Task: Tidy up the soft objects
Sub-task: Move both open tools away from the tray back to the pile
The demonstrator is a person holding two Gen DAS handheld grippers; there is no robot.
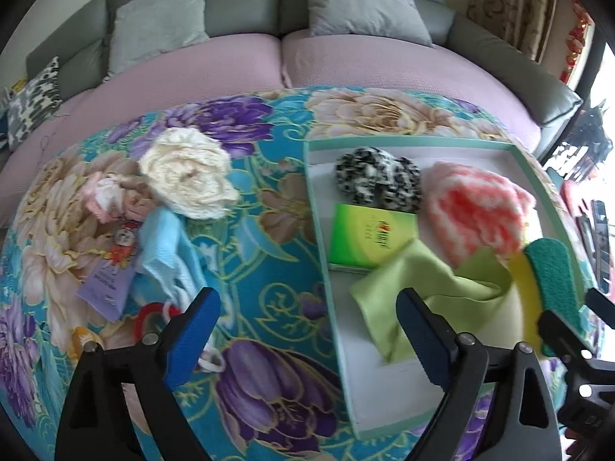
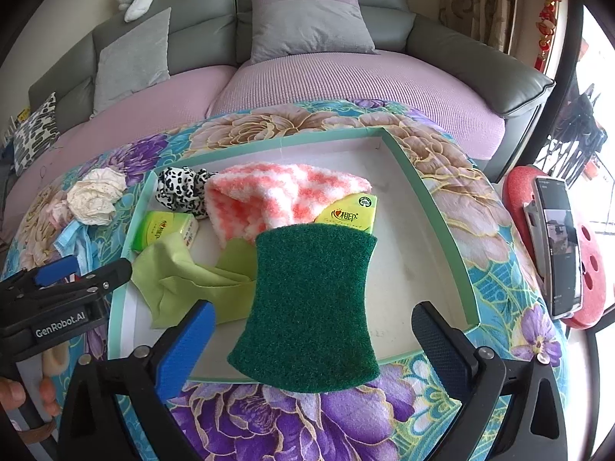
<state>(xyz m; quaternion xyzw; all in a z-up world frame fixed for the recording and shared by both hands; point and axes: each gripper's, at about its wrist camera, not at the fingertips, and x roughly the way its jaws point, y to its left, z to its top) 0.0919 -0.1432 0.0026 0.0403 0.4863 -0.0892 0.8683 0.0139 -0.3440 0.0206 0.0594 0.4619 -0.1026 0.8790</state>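
Your right gripper (image 2: 311,342) jaws spread wide, pads clear of green scouring sponge (image 2: 307,307), which seems propped on near rim of mint tray (image 2: 434,207). Left gripper (image 1: 307,330) released too, nothing between fingers; lime cloth (image 1: 423,299) lies in tray.

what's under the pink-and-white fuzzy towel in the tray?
In the right wrist view, a yellow-green tissue pack pokes out from beneath the pink-and-white fuzzy towel, by the green scouring sponge. Only its corner shows; anything else underneath is covered.
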